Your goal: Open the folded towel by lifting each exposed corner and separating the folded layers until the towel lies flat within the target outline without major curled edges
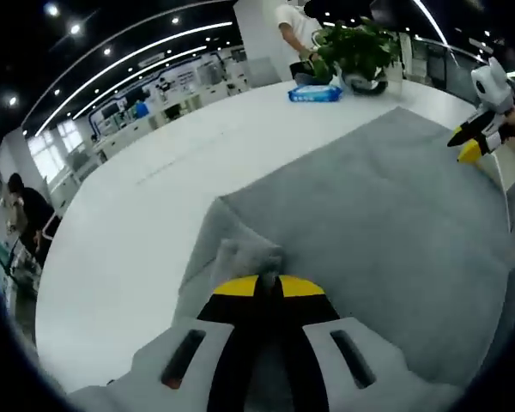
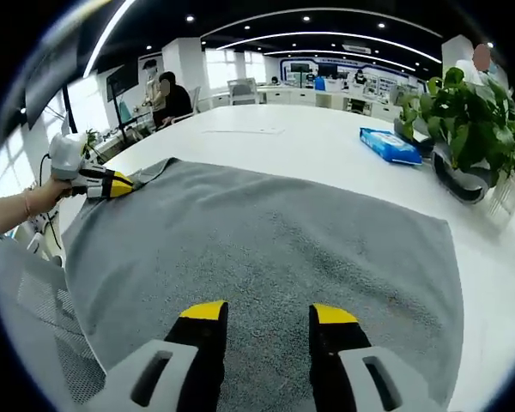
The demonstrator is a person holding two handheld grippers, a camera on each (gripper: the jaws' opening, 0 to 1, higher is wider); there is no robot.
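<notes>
A grey towel (image 1: 369,215) lies spread on the white table (image 1: 154,215), largely unfolded. My left gripper (image 1: 269,279) is shut on one corner of it, and the pinched cloth bunches up just above the yellow tips. In the right gripper view that same left gripper (image 2: 120,184) holds the towel's (image 2: 266,232) far left corner, with a person's hand (image 2: 34,202) behind it. My right gripper (image 2: 262,313) hangs open over the towel's near edge, nothing between its jaws. It also shows as the right gripper (image 1: 474,144) at the towel's far right edge.
A potted plant (image 2: 463,103) and a blue packet (image 2: 390,144) stand on the table beyond the towel; the same plant (image 1: 356,47) and packet (image 1: 315,93) appear at the back. A mesh chair (image 2: 43,300) sits at the table's edge. People (image 2: 172,94) are further off.
</notes>
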